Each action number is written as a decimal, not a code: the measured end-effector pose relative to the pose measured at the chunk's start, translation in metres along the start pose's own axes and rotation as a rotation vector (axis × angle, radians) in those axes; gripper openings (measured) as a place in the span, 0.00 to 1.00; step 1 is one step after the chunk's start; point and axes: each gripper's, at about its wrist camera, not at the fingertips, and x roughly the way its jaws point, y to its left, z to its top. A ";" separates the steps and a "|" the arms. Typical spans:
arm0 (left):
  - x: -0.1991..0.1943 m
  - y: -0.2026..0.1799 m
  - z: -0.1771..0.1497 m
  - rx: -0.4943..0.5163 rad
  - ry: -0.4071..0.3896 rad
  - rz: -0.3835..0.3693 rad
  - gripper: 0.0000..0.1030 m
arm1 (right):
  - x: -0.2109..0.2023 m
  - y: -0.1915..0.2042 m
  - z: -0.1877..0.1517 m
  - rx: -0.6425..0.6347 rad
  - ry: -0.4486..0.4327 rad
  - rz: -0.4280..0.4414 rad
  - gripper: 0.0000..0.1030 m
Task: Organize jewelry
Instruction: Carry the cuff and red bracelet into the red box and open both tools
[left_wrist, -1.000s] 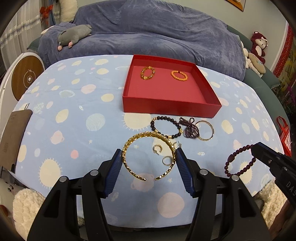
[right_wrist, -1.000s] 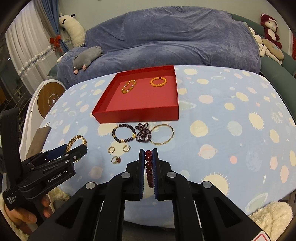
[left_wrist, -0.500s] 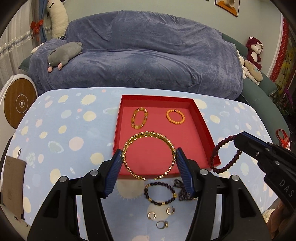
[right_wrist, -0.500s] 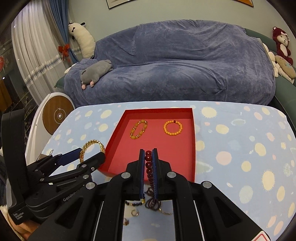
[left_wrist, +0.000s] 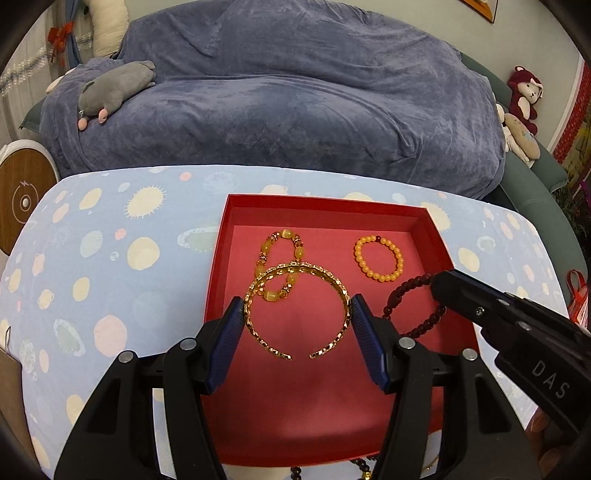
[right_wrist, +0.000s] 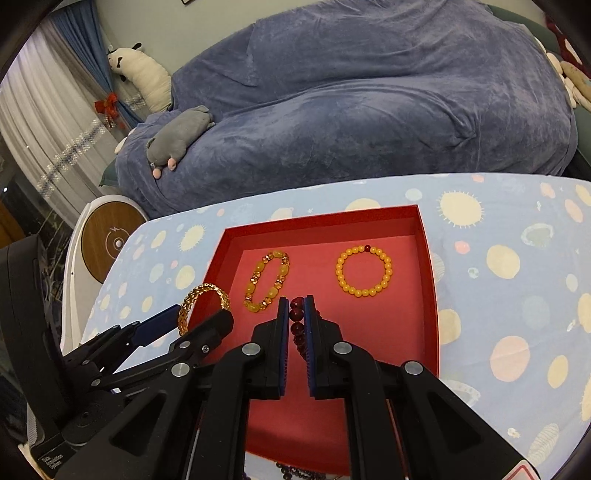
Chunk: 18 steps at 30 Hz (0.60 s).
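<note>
1. The left hand-held gripper is holding a gold bangle flat between half-spread jaws, its pads pressing the bangle's two sides, above the near half of the red tray.
2. The right hand-held gripper is pinching a dark red bead bracelet with jaws nearly closed; the loop is hanging over the tray's right side.
3. Inside the tray, an amber bracelet is lying at far left and an orange bead bracelet at far right.
4. The tray is sitting toward the far edge of the tabletop; more beads are peeking out past its near wall.
5. To set both down well, each piece is probably best lowered onto bare tray floor, clear of the amber bracelet, and released only once resting, so that nothing bounces or overlaps.
</note>
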 end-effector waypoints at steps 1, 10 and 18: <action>0.006 0.000 0.000 -0.001 0.008 0.003 0.54 | 0.007 -0.003 0.000 0.004 0.012 -0.006 0.07; 0.038 -0.002 -0.008 0.019 0.051 0.008 0.55 | 0.043 -0.022 -0.004 -0.056 0.071 -0.120 0.08; 0.036 -0.002 -0.013 0.018 0.032 0.013 0.62 | 0.027 -0.023 -0.009 -0.115 0.017 -0.200 0.25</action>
